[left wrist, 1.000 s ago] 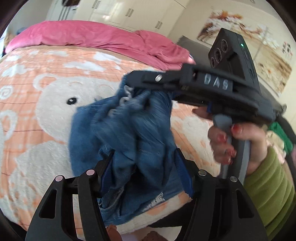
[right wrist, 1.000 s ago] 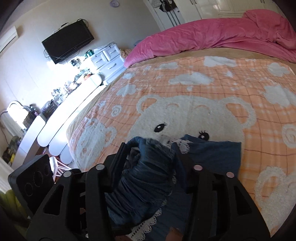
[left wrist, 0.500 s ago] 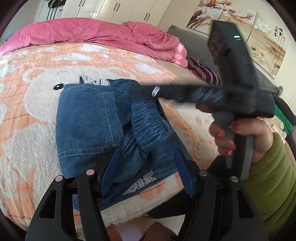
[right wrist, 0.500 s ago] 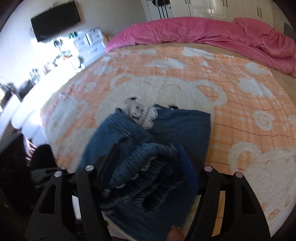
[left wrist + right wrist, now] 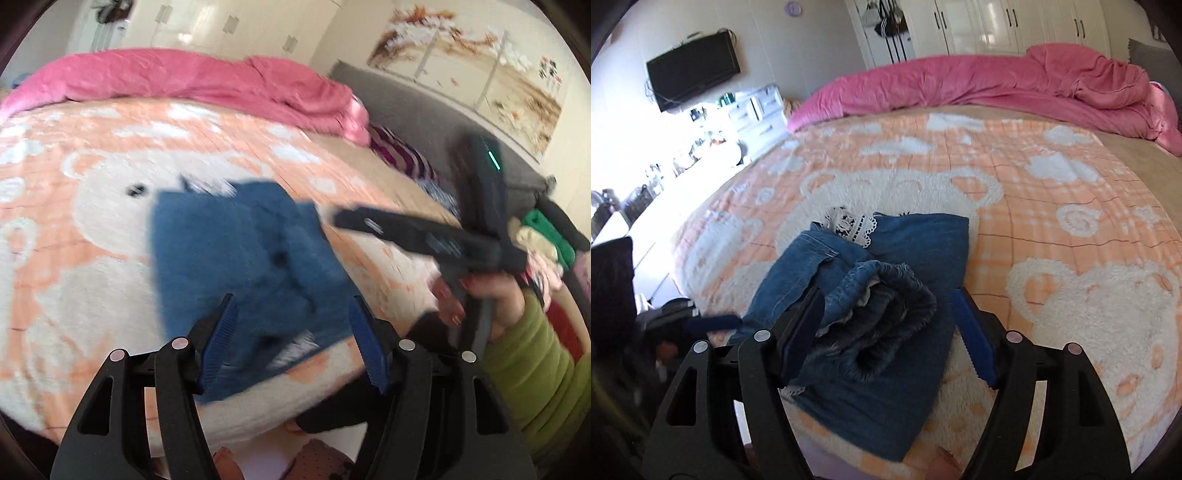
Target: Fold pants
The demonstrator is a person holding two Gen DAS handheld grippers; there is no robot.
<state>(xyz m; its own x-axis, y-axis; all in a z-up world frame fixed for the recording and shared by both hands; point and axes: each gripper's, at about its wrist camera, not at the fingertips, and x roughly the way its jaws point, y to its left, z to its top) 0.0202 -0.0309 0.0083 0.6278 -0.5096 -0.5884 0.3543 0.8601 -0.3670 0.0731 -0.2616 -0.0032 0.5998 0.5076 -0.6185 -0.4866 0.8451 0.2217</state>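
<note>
Denim pants (image 5: 886, 295) lying folded into a compact bundle near the front edge of the bed, on the orange bear-print blanket (image 5: 1052, 206). Elasticated waistband (image 5: 886, 295) bunched on top; white lace trim (image 5: 849, 227) poking out at the far end.

Left gripper (image 5: 291, 328): jaws spread wide, nothing clamped, denim visible below and between the blue pads (image 5: 221, 332). View badly motion-blurred.

Right gripper (image 5: 886, 321): jaws likewise apart, straddling the waistband bunch; left pad appears to touch cloth, no pinch evident.

Step in hand, judged: release after the last fold, or close to it. Bundle lumpy, waistband not lying flat.

Next move probably calls for: pressing or tucking the waistband down, squaring the edges, hiding the lace. Otherwise task nearly complete.

Pink duvet (image 5: 997, 81) heaped at the far side, well apart.
</note>
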